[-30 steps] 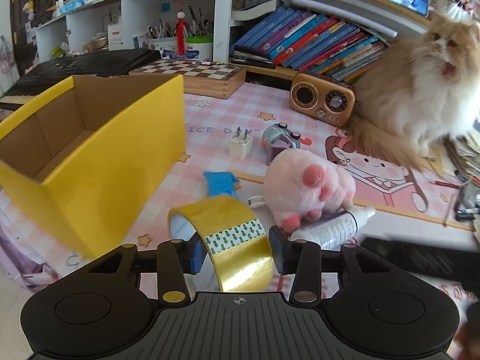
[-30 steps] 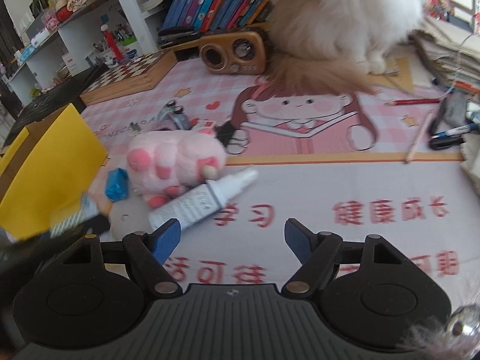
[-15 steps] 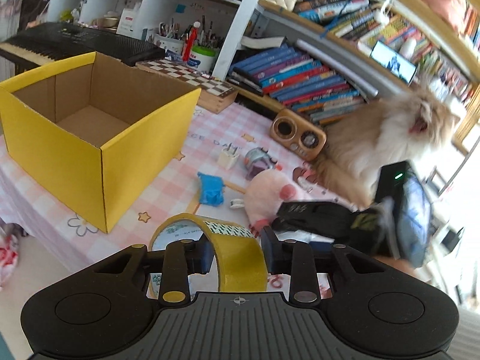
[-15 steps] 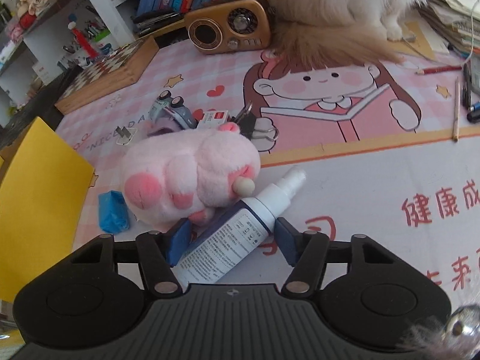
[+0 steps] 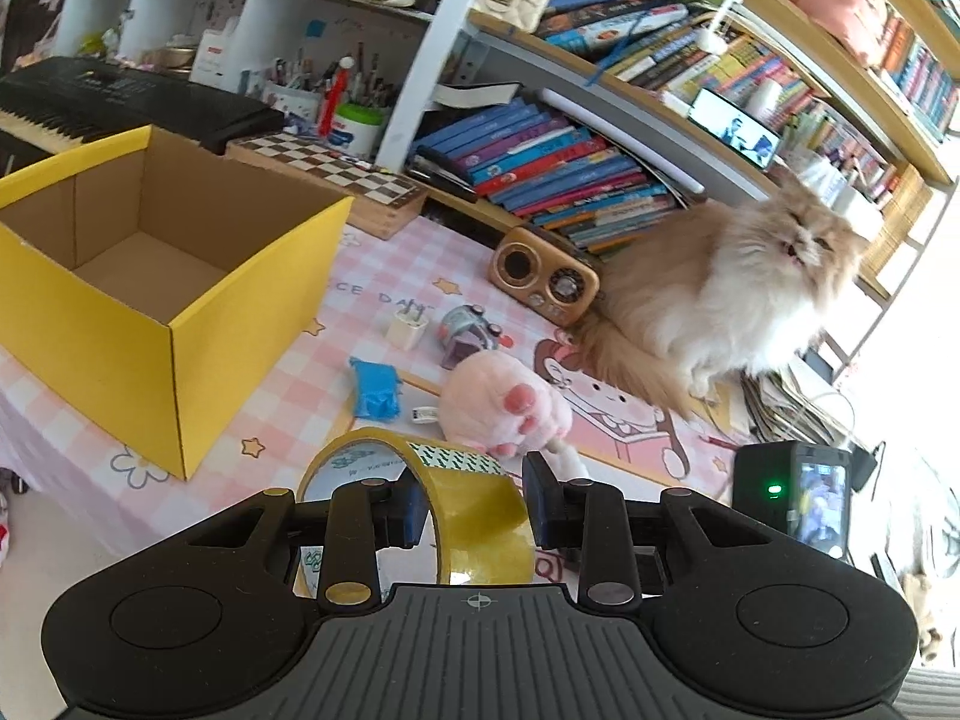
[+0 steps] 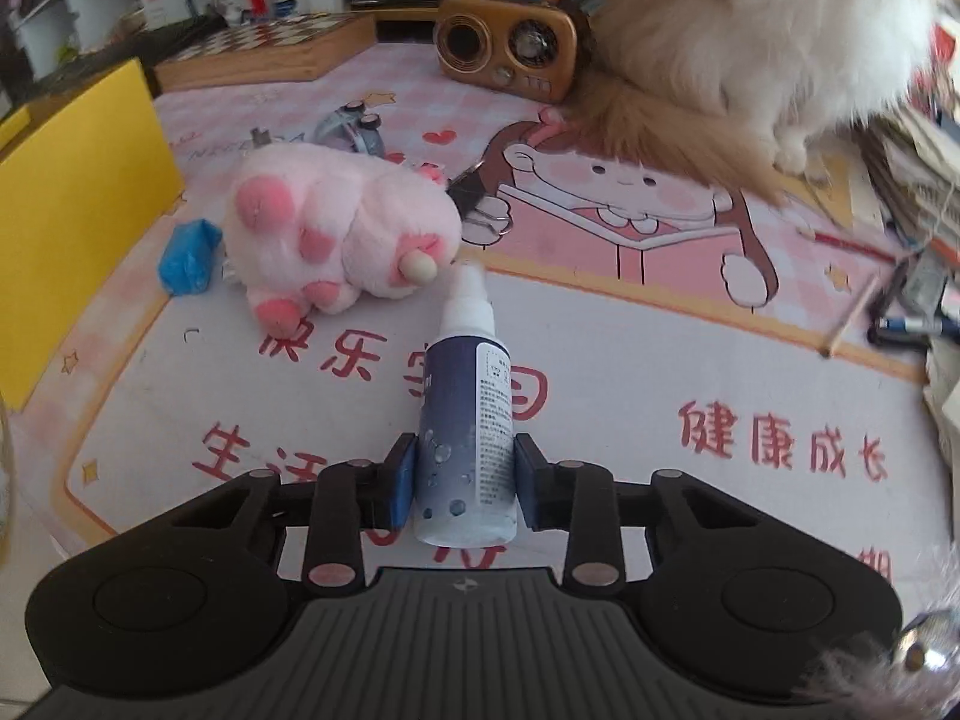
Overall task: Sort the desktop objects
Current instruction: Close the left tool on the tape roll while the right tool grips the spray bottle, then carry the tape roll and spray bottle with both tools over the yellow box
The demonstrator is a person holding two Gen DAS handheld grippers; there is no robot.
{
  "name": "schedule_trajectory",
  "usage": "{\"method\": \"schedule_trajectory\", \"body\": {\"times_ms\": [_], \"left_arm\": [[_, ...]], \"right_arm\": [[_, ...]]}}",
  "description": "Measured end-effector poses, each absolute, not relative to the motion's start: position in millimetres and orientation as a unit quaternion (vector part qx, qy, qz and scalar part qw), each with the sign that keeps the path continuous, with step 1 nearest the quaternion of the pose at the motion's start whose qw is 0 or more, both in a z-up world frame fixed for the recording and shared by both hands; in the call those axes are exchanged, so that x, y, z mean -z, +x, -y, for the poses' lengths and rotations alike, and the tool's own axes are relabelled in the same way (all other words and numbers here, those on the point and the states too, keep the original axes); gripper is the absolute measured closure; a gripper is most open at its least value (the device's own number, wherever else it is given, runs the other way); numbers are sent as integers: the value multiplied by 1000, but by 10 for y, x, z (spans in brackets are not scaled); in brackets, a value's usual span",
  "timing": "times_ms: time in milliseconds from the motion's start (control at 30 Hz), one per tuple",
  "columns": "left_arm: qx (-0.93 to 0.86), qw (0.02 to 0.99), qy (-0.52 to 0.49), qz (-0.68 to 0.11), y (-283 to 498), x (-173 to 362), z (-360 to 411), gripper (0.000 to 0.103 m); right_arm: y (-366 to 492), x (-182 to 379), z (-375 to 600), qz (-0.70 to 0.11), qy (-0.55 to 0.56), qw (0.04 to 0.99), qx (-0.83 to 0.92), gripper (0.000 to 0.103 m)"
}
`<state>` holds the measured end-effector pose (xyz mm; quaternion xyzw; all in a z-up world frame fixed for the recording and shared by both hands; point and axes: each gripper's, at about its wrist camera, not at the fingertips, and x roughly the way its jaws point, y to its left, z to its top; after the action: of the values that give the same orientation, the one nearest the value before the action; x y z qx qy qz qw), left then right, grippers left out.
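Observation:
My left gripper [image 5: 474, 507] is shut on a yellow tape roll [image 5: 468, 504] and holds it in the air, right of and below the open yellow cardboard box [image 5: 174, 324]. My right gripper [image 6: 465, 480] is shut on a blue and white spray bottle [image 6: 468, 420], nozzle pointing away, just above the mat. A pink plush paw [image 6: 336, 234] lies ahead of the bottle and also shows in the left wrist view [image 5: 510, 408]. A blue crumpled piece [image 5: 375, 387], a white plug [image 5: 408, 327] and a small grey toy [image 5: 465, 333] lie on the mat.
A fluffy orange and white cat [image 5: 720, 294] sits at the back right beside a small golden radio [image 5: 543, 276]. A chessboard box [image 5: 336, 177], keyboard [image 5: 120, 99] and bookshelves stand behind. Pencils and pens [image 6: 888, 306] lie at the right.
My right gripper has closed on the spray bottle and turned it straight ahead. My left gripper has risen and pulled back with the tape roll, so the box interior shows.

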<state>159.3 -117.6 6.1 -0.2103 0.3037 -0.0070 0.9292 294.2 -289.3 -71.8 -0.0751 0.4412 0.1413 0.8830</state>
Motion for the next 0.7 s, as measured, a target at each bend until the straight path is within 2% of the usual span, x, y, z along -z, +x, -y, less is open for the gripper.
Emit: {"method": "schedule_trajectory", "body": {"times_ms": [300, 500, 700], "left_arm": [[26, 929, -216, -301, 1585, -113, 1278, 74], [44, 921, -234, -309, 1666, -51, 1340, 86], [68, 926, -216, -303, 1846, 65, 1474, 94]], "right_arm": [[2856, 625, 3049, -428, -69, 887, -161, 73], [2745, 380, 3336, -426, 5, 889, -166, 73], [2697, 329, 3473, -429, 24, 889, -159, 73]]}}
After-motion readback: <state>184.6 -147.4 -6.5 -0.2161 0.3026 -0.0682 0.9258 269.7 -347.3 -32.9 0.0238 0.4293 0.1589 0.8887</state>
